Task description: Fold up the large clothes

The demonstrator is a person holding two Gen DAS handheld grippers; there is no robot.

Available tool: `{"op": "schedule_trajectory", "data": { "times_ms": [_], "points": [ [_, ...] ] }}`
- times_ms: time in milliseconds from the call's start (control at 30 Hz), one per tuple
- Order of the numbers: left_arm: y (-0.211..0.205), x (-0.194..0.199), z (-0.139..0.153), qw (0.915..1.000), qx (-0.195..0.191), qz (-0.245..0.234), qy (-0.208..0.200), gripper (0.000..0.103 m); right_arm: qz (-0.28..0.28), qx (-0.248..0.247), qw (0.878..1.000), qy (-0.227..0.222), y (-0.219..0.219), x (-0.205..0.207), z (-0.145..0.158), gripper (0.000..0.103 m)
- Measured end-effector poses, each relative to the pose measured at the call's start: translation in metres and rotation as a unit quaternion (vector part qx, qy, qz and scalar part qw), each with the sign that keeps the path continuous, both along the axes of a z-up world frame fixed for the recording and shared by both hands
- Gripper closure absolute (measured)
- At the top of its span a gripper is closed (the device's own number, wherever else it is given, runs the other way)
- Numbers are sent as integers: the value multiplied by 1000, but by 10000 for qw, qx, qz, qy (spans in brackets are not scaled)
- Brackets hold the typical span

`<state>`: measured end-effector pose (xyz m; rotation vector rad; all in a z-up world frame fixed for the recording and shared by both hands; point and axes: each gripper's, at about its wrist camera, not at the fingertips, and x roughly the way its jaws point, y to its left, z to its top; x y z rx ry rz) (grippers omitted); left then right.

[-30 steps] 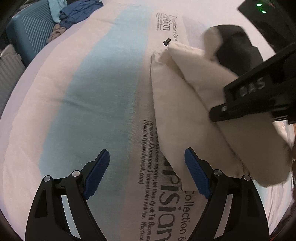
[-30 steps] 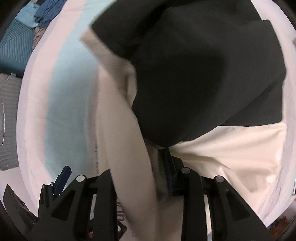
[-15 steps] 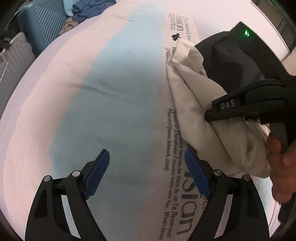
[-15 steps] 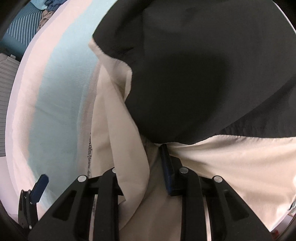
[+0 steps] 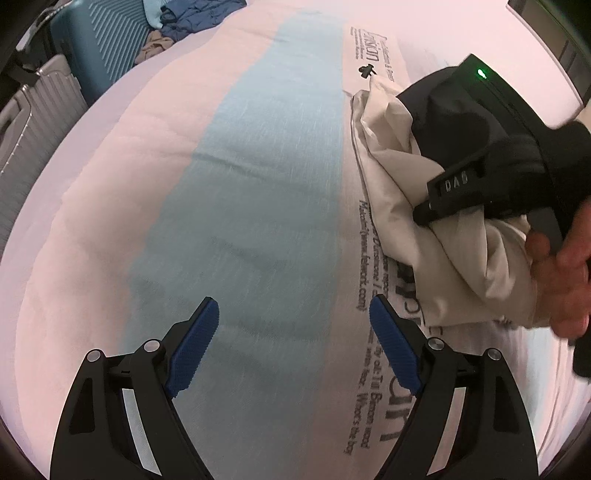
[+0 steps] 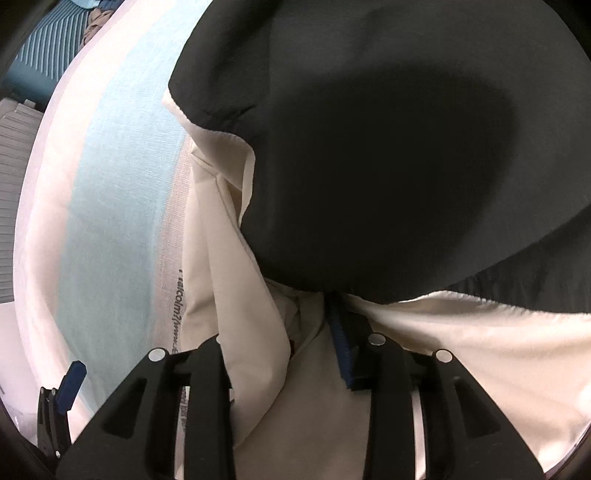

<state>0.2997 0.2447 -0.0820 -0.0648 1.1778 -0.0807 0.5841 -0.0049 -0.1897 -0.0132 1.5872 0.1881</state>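
Observation:
A cream and black garment (image 5: 402,177) lies bunched on the right of a pink bed cover with a pale blue stripe (image 5: 251,192). In the right wrist view the garment (image 6: 369,147) fills most of the frame, black part above, cream part below. My right gripper (image 6: 295,350) is shut on a cream fold of it; cloth hides the left finger's pad. It also shows from outside in the left wrist view (image 5: 461,192), with the person's hand on it. My left gripper (image 5: 293,332) is open and empty above the blue stripe, left of the garment.
A teal suitcase (image 5: 99,51) and a grey suitcase (image 5: 33,122) stand beyond the bed's far left edge. A heap of blue clothes (image 5: 192,14) lies at the top. Printed black lettering (image 5: 369,280) runs along the cover beside the garment.
The right gripper has pulled the garment to the right and bunched it more. The left gripper stays open and has drifted slightly, so the garment sits farther to its right.

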Motion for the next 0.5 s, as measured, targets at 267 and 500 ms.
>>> {"op": "schedule_trajectory", "data": {
  "times_ms": [267, 500],
  "points": [
    [2, -16, 14, 10000, 70, -15, 56, 21, 256, 96, 9994, 215, 2, 19, 5, 60],
    [-2, -8, 28, 9999, -10, 36, 102, 21, 407, 817, 9958, 109, -5, 21, 31, 23]
  ]
}}
